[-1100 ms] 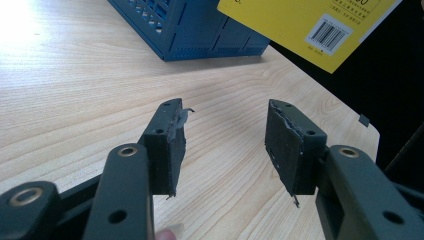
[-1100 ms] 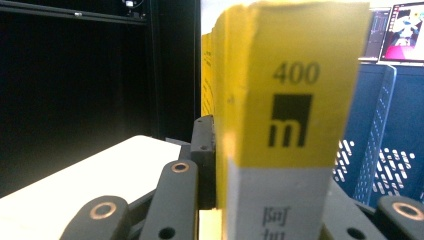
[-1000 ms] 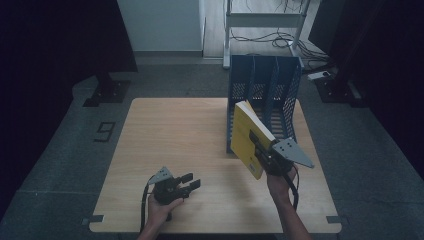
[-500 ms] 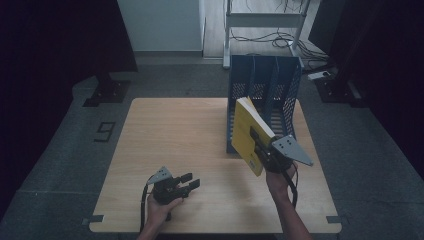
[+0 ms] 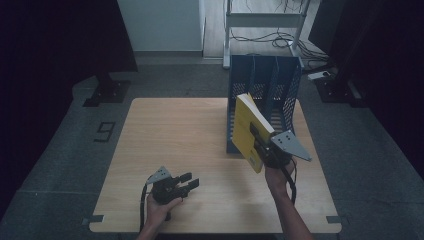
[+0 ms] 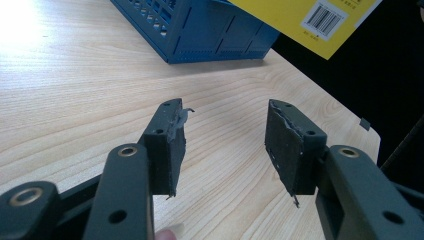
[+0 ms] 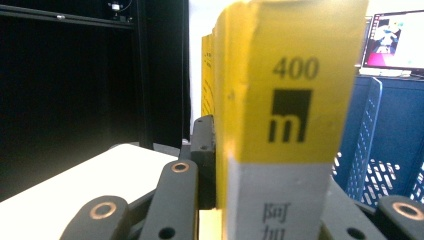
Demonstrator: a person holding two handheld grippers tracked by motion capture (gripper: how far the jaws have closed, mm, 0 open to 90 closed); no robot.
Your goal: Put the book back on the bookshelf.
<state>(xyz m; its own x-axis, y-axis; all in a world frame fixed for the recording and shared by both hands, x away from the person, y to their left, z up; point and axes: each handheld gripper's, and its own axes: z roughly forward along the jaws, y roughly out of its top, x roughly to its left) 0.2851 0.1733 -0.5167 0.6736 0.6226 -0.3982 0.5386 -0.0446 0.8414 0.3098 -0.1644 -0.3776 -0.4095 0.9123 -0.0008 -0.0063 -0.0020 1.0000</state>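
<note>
One wooden table in a dark room. One blue file rack, three slots, far right. One yellow book, tilted before the rack, pinched in your right gripper. Your left gripper, near left, jaws spread, holding nothing.

Glossy yellow book; matt wood table
</note>
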